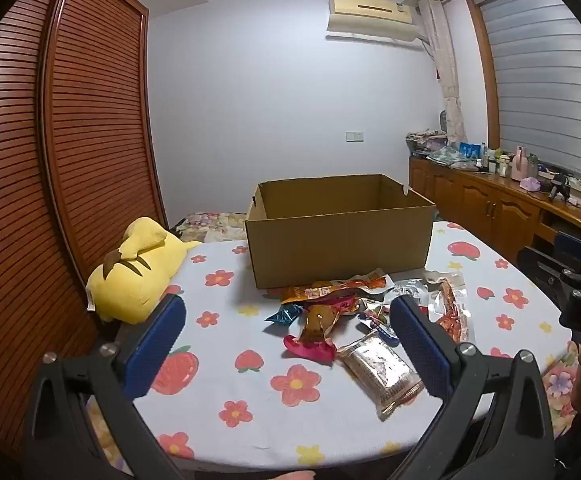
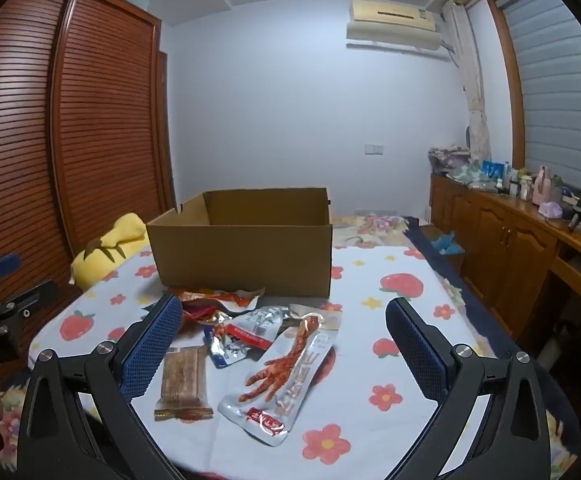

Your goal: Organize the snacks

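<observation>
An open brown cardboard box (image 1: pixel 340 236) stands on the flowered table; it also shows in the right wrist view (image 2: pixel 246 244). A heap of snack packets (image 1: pixel 346 312) lies in front of it. Among them are a silver chicken-foot packet (image 2: pixel 290 368), a clear packet with a brown cake (image 2: pixel 182 380) and a pink packet (image 1: pixel 310 346). My left gripper (image 1: pixel 286 320) is open and empty, above the table to the left of the heap. My right gripper (image 2: pixel 284 320) is open and empty, above the chicken-foot packet.
A yellow plush toy (image 1: pixel 138 272) lies at the table's left edge beside a slatted wooden wardrobe (image 1: pixel 50 160). A wooden sideboard (image 2: pixel 530 240) with bottles runs along the right wall. The table edge (image 1: pixel 250 456) is near me.
</observation>
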Demonstrator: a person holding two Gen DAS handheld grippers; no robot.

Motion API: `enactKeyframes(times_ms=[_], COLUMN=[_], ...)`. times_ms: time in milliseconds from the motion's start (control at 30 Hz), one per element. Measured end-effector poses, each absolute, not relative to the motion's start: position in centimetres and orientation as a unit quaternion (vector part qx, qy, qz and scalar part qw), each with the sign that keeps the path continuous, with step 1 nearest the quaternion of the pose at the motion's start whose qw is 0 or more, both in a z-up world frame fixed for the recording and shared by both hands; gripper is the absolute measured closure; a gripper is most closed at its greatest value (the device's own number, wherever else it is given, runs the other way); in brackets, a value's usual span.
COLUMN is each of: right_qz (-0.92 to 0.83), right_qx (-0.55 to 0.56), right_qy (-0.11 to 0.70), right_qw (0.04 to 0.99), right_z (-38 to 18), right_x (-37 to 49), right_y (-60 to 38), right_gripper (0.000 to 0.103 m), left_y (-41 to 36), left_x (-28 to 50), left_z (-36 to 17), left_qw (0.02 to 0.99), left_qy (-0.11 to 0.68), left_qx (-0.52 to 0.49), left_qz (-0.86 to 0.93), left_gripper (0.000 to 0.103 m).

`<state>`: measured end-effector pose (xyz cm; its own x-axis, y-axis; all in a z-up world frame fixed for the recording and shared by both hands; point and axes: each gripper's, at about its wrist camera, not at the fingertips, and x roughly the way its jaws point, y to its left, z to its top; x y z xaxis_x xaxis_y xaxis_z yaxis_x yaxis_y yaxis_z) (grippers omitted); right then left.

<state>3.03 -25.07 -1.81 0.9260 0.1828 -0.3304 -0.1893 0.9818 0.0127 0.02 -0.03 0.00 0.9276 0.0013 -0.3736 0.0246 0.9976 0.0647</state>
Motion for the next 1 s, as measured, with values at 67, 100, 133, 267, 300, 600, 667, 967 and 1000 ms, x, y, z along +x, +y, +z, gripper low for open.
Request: enactKeyframes(times_ms=[67,100,133,267,300,600,667,967,1000], right_qz=[0.093,0.093,0.093,0.093,0.093,0.093,0.093,0.093,0.093], right_qx=[-0.013,-0.014,-0.011,-0.011,-0.011,-0.012,-0.012,-0.012,-0.012], right_qy=[0.172,0.171,0.168,0.166,0.166,0.161,0.161,0.160,0.161], right_qw=[0.981,0.981,0.981,0.982,0.982,0.982,0.983,0.983,0.983], right_z=[-1.79,-1.78,-1.76,-1.70,-1.70,-1.66,-1.65,-1.57,-1.55], right_x=[3.01,3.01,2.90,2.80,2.84,2.73,2.75,2.61,2.62], right_y=[-25.01,-24.98,-25.01,-24.95,-24.93,-24.91,-24.91,-24.84,-24.84], right_gripper=[0.000,0.000,0.000,0.000,0.000,0.000,0.000,0.000,0.000], left_y=[-0.01,-0.01,0.00,0.05,0.08,-0.06,-0.10,-0.17,-0.15], left_x=[0.01,0.01,0.02,0.03,0.05,-0.52,-0.53,-0.58,-0.60], left_z=[-0.01,-0.01,-0.02,-0.02,-0.02,0.56,0.60,0.69,0.70], left_qw=[0.982,0.982,0.982,0.982,0.982,0.982,0.982,0.983,0.983], left_qy=[0.188,0.188,0.189,0.187,0.187,0.185,0.184,0.183,0.183], left_qx=[0.031,0.030,0.029,0.028,0.028,0.030,0.031,0.031,0.032], left_qz=[-0.006,-0.007,-0.008,-0.008,-0.009,-0.008,-0.008,-0.007,-0.008], left_gripper=[0.000,0.000,0.000,0.000,0.000,0.000,0.000,0.000,0.000])
